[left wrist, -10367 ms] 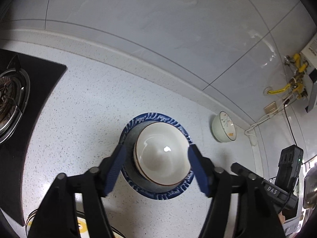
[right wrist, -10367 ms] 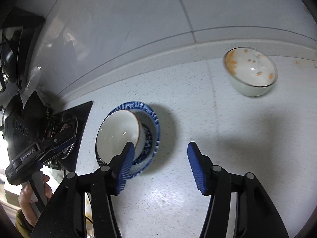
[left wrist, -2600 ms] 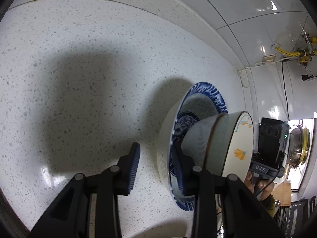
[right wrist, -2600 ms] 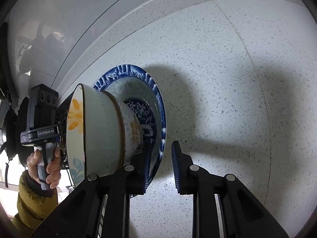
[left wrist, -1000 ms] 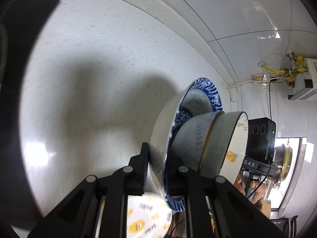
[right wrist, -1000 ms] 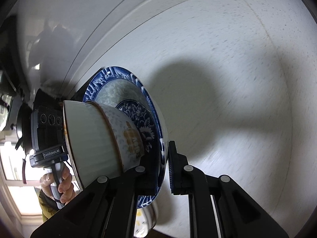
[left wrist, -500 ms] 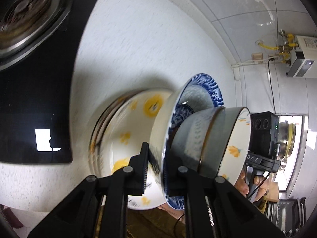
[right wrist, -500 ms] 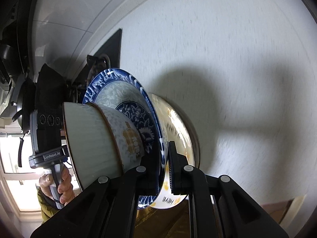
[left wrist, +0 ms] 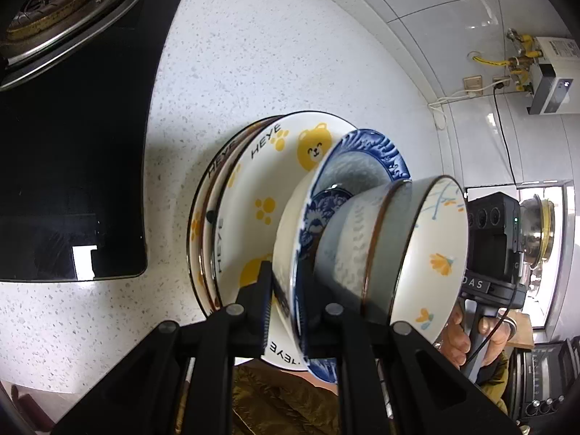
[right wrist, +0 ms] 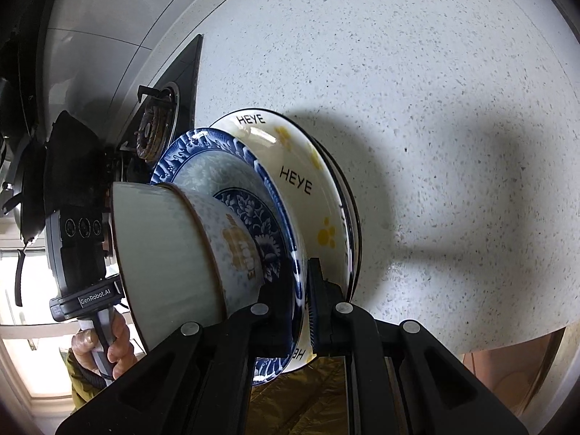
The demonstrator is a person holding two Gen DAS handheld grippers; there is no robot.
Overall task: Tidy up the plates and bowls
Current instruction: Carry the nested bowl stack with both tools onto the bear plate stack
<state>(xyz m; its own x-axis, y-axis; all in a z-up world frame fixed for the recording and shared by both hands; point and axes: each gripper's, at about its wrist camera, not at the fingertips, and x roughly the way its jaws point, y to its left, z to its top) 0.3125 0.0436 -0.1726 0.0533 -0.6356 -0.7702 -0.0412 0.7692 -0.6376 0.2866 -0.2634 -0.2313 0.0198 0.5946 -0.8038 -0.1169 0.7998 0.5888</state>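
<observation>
While both sets of tongs are clamped nearly shut, each has the rim of the same blue-patterned plate (left wrist: 366, 156) pinched between its pads: the left gripper (left wrist: 286, 290) bites the edge nearest its own camera, and the right gripper (right wrist: 302, 291) bites the opposite edge, so the plate hangs between the two tools. Sitting in the plate's well, on the inner side of both pairs of jaws, is a pale bowl (left wrist: 406, 250) with small orange flowers painted inside and a brown band round its wall; through the right wrist camera the same bowl (right wrist: 170, 253) shows its outer wall and foot against the blue floral centre of the plate (right wrist: 203, 145). Beyond the tongs, on the far side of the held plate, lies a stack of cream plates (left wrist: 253, 181) printed with yellow bears, paw marks and the word HEYE, resting on the speckled white countertop (left wrist: 253, 54); whether the blue plate touches that stack I cannot tell. Off past the left tongs' outer jaw sits a black gas hob (left wrist: 72, 145) with a burner. A hand (left wrist: 467, 337) grips the handle of the right tool, and another hand (right wrist: 105, 340) grips the left one.
</observation>
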